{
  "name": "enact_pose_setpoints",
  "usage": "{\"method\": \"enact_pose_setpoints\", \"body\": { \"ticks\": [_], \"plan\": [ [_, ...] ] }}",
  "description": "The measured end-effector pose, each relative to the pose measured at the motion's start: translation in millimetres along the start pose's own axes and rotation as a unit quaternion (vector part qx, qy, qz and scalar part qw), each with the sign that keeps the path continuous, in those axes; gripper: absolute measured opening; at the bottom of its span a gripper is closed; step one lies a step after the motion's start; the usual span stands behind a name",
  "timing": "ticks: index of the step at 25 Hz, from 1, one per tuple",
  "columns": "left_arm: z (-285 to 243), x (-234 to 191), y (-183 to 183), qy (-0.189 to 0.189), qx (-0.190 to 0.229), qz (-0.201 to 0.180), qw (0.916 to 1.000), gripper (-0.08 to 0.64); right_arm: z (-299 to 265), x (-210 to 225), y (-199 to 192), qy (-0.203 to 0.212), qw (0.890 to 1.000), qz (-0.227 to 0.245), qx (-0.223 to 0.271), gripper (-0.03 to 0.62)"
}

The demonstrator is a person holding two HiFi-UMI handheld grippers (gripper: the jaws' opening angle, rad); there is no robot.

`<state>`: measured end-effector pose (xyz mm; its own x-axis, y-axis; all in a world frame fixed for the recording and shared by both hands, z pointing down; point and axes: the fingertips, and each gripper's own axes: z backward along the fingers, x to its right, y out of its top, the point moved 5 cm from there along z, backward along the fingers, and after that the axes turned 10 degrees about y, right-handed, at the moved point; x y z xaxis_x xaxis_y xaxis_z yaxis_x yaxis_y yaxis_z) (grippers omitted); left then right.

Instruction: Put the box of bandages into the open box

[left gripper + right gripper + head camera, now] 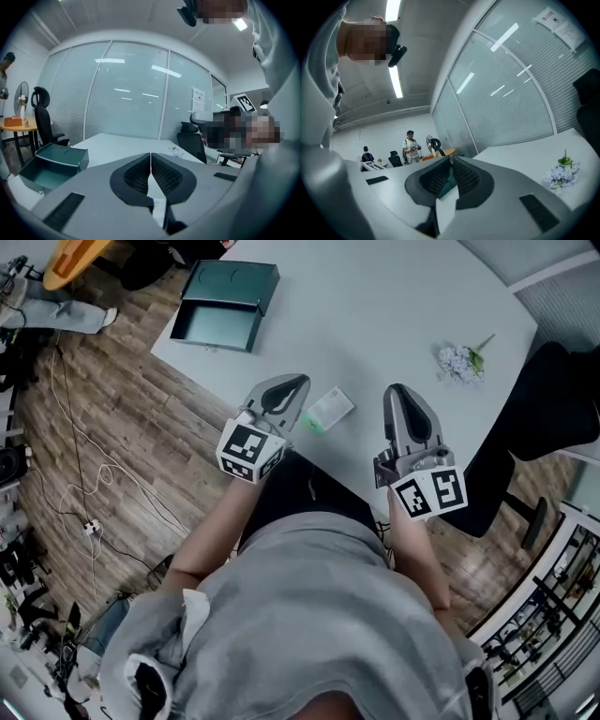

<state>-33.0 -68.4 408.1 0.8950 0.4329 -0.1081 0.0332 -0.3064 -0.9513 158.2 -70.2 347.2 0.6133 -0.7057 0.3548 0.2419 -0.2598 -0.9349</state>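
Observation:
A small white and green box of bandages [329, 410] lies on the pale table [394, 324] near its front edge, between my two grippers. My left gripper [298, 382] hovers just left of it, jaws shut and empty [150, 157]. My right gripper [395, 392] is held to the right of the box, also shut with nothing in it [450, 161]. The open teal box [221, 308] rests at the table's far left corner, its lid raised behind it; in the left gripper view this open box [54, 166] appears at the lower left.
A small bunch of pale flowers [461, 360] lies at the table's right side, flowers [562, 174] also in the right gripper view. A dark office chair [539, 437] stands to the right. Cables [89, 493] trail on the wooden floor at left. People stand far off by a fan.

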Motion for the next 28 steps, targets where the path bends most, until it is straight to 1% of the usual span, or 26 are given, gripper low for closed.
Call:
{"method": "enact_pose_setpoints", "body": {
  "ticks": [3, 6, 8, 10, 12, 15, 16, 17, 18, 19, 20, 22, 25, 27, 28],
  "plan": [
    [-18.8, -3.1, -27.3, -0.016, -0.026, -0.008, 0.9995, 0.021, -8.5, 23.8, -60.8, -0.001, 0.997, -0.031, -0.077, 0.054],
    [-39.2, -3.6, -59.1, -0.039, -0.058, -0.023, 0.9973, 0.023, -14.9, 38.3, -119.1, 0.013, 0.985, -0.083, -0.152, 0.055],
    [-47.9, -2.8, -80.7, -0.058, -0.085, -0.025, 0.9943, 0.023, -16.9, 39.0, -150.5, 0.014, 0.976, -0.121, -0.181, 0.055],
    [-55.1, -1.8, -98.8, -0.083, -0.109, -0.013, 0.9905, 0.023, -18.6, 40.4, -178.4, 0.005, 0.967, -0.156, -0.201, 0.055],
    [-62.2, -1.0, -116.5, -0.101, -0.141, -0.005, 0.9849, 0.025, -19.6, 42.5, -201.4, -0.009, 0.959, -0.173, -0.224, 0.055],
    [-70.9, -1.1, -140.2, -0.112, -0.19, -0.011, 0.9754, 0.06, -19.3, 47.0, -221.8, -0.043, 0.953, -0.163, -0.253, 0.058],
    [-73.3, -1.0, -146.2, -0.115, -0.202, -0.014, 0.9724, 0.094, -19.4, 48.7, -226.3, -0.054, 0.951, -0.161, -0.26, 0.066],
    [-75.5, -0.7, -151.9, -0.119, -0.214, -0.018, 0.9694, 0.123, -19.9, 50.0, -230.6, -0.062, 0.948, -0.162, -0.266, 0.089],
    [-77.5, -0.6, -157.5, -0.122, -0.225, -0.022, 0.9663, 0.134, -20.5, 50.4, -234.8, -0.068, 0.946, -0.167, -0.271, 0.134],
    [-79.2, -0.5, -162.5, -0.125, -0.235, -0.026, 0.9636, 0.137, -21.2, 50.1, -238.8, -0.071, 0.943, -0.171, -0.276, 0.164],
    [-80.7, -0.3, -166.2, -0.126, -0.243, -0.03, 0.9613, 0.137, -21.8, 49.4, -242.5, -0.071, 0.941, -0.175, -0.281, 0.169],
    [-83.1, 0.9, -170.7, -0.128, -0.253, -0.037, 0.9582, 0.136, -22.0, 47.7, -248.3, -0.072, 0.938, -0.18, -0.288, 0.17],
    [-83.6, 2.6, -175.3, -0.134, -0.265, -0.06, 0.9531, 0.11, -21.6, 46.6, -255.2, -0.076, 0.933, -0.19, -0.297, 0.169],
    [-86.3, 4.0, -179.4, -0.137, -0.274, -0.073, 0.9492, 0.109, -20.7, 49.7, -259.7, -0.078, 0.929, -0.195, -0.306, 0.17],
    [-88.5, 4.9, -181.4, -0.137, -0.275, -0.075, 0.9487, 0.109, -19.8, 51.3, -261.6, -0.079, 0.927, -0.197, -0.31, 0.169]
  ]
}}
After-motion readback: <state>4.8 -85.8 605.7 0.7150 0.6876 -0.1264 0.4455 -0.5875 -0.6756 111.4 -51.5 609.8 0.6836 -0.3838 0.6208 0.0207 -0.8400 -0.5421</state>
